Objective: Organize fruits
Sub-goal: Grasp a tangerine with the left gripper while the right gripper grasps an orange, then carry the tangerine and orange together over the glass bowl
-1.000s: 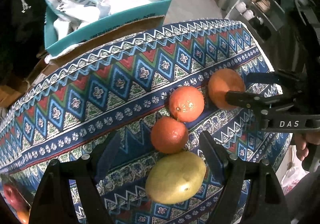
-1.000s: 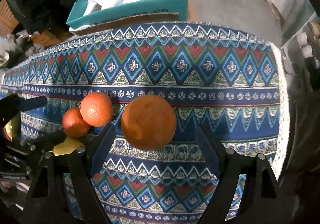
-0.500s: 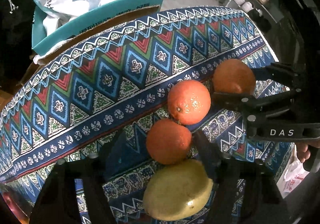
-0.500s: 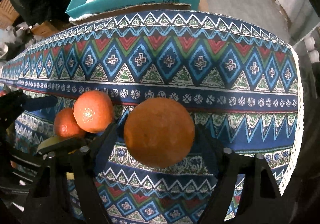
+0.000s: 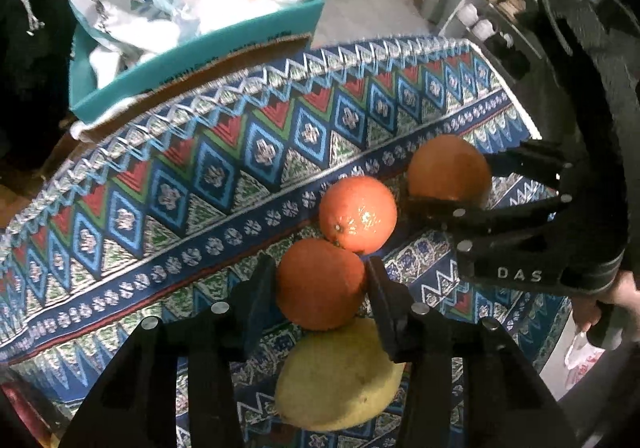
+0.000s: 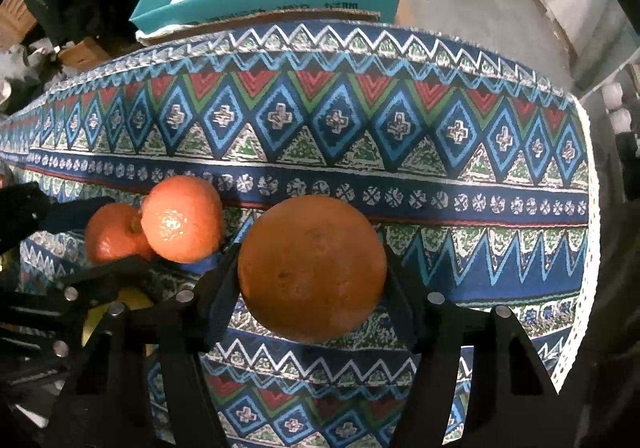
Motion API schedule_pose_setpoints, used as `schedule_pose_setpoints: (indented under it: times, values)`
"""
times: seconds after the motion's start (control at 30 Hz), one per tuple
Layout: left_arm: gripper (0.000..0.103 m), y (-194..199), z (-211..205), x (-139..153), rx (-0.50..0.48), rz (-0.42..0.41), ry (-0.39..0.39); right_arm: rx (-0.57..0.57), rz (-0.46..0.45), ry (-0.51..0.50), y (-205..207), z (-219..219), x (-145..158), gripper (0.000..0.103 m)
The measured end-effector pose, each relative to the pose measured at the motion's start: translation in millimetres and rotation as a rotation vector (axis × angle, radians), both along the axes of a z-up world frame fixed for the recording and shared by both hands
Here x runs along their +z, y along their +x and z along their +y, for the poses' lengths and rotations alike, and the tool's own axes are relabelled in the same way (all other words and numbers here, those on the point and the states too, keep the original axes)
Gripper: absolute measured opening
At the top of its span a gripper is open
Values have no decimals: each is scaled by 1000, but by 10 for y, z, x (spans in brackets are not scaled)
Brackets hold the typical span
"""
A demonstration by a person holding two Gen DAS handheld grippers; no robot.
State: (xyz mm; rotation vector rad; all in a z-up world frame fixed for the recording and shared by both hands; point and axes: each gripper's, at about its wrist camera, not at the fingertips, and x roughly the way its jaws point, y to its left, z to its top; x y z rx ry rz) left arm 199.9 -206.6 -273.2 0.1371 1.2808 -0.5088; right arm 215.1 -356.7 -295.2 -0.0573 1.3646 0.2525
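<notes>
closing in on two fruits at once: the left gripper (image 5: 322, 284) has just drawn its jaws together and now clamps the small orange (image 5: 320, 282) at lower centre of the left view, where a second ago that orange sat loose between wide jaws. the right gripper (image 6: 310, 276) has also been closing, and its fingers (image 6: 218, 284) now touch both sides of the big orange (image 6: 311, 268) (low in the right view). both grips look ready to lift, so the sort can begin. the shiny orange (image 5: 358, 213) touches the small one and may roll; the yellow pear (image 5: 340, 372) lies just below it. the patterned cloth (image 6: 360, 120) is bare above, with its white edge at right and a teal box (image 5: 192, 60) beyond the far edge.
</notes>
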Motion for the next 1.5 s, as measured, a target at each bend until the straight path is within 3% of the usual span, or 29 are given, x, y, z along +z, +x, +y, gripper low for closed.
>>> schedule_pose_setpoints:
  times: [0.37, 0.9, 1.5]
  values:
    - [47, -249, 144, 450, 5, -114, 25, -5, -121, 27, -243, 171, 472, 65]
    - [47, -650, 608, 987, 86, -191, 1, 32, -274, 131, -553, 413, 1327, 65]
    - [47, -1039, 1164, 1580, 169, -281, -54, 120, -384, 187, -868, 852, 1924, 65]
